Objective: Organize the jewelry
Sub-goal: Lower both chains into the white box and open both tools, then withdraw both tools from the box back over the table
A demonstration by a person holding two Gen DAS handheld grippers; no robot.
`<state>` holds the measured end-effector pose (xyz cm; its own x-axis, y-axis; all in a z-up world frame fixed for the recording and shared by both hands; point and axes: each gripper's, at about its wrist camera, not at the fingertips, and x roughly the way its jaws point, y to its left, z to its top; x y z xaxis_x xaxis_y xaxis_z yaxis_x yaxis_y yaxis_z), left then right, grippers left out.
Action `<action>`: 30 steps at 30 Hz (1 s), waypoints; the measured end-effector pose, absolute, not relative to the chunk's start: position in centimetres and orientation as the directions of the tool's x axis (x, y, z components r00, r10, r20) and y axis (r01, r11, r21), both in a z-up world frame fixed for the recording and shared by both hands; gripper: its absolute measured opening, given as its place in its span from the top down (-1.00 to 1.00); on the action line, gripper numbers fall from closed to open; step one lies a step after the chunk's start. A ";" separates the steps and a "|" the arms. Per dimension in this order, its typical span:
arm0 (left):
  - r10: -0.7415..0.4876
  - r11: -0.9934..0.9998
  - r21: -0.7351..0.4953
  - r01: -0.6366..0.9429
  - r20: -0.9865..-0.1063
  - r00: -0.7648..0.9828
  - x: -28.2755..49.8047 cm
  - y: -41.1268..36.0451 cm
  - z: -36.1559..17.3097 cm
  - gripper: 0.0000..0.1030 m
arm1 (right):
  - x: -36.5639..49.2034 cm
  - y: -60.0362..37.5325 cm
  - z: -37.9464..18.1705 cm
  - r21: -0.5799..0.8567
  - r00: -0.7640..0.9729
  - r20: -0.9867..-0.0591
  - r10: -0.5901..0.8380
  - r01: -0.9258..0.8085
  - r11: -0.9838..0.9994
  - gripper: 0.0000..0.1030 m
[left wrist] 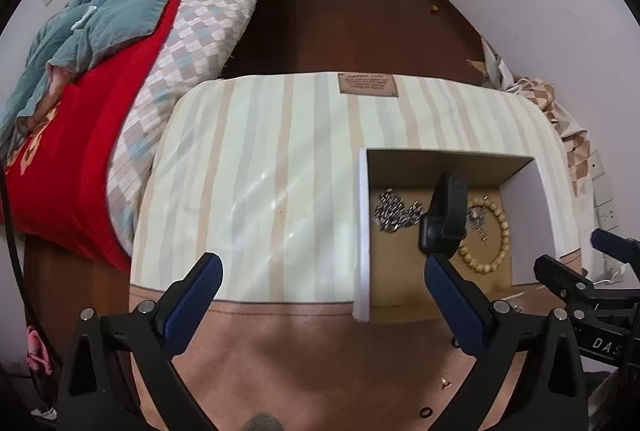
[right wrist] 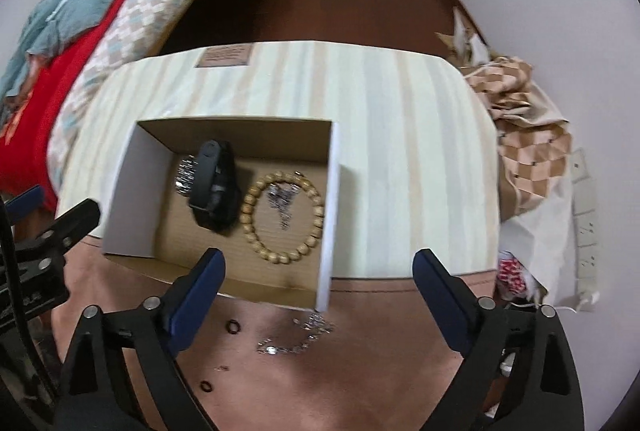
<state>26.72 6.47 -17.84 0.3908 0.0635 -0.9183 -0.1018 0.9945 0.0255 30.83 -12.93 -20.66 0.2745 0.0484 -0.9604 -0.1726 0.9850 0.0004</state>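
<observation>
An open cardboard box (right wrist: 132,199) (left wrist: 524,219) lies on the striped table. Inside it are a black watch band (right wrist: 214,187) (left wrist: 446,215), a wooden bead bracelet (right wrist: 282,217) (left wrist: 490,231), a silver chain pile (left wrist: 394,211) and a small silver pendant (right wrist: 282,205). On the brown cloth in front of the box lie a silver necklace (right wrist: 298,337), two dark rings (right wrist: 233,327) (right wrist: 206,387) and a gold earring (left wrist: 445,383). My right gripper (right wrist: 316,295) is open and empty just above the necklace. My left gripper (left wrist: 322,301) is open and empty, left of the box.
A bed (left wrist: 120,79) with a red blanket and teal clothes stands at the left. A crumpled checked cloth (right wrist: 528,135) and wall sockets are at the right. Dark wood floor (left wrist: 340,15) lies beyond the table. The right gripper's tips (left wrist: 592,263) show in the left wrist view.
</observation>
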 end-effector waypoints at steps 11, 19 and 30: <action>0.122 0.988 0.065 -0.139 -0.882 0.456 24.0 6.2 -15.5 -1.00 | 28.2 -12.4 -19.2 -0.005 0.322 -0.946 0.046 -0.154 0.988 -0.97; 0.149 0.984 0.077 -0.159 -0.846 0.512 21.0 6.1 -12.5 -1.00 | 25.3 -12.3 -15.1 -0.026 0.410 -0.912 0.037 -0.146 0.989 -0.97; 0.165 0.981 0.072 -0.180 -0.796 0.583 15.5 5.4 -8.5 -1.00 | 20.0 -12.9 -10.0 -0.044 0.505 -0.863 0.025 -0.124 0.991 -0.97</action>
<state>15.52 5.40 -8.50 0.5825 0.1646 -0.7960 -0.1796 0.9811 0.0715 20.00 -12.90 -9.97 0.5052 0.0248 -0.8627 -0.1237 0.9913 -0.0440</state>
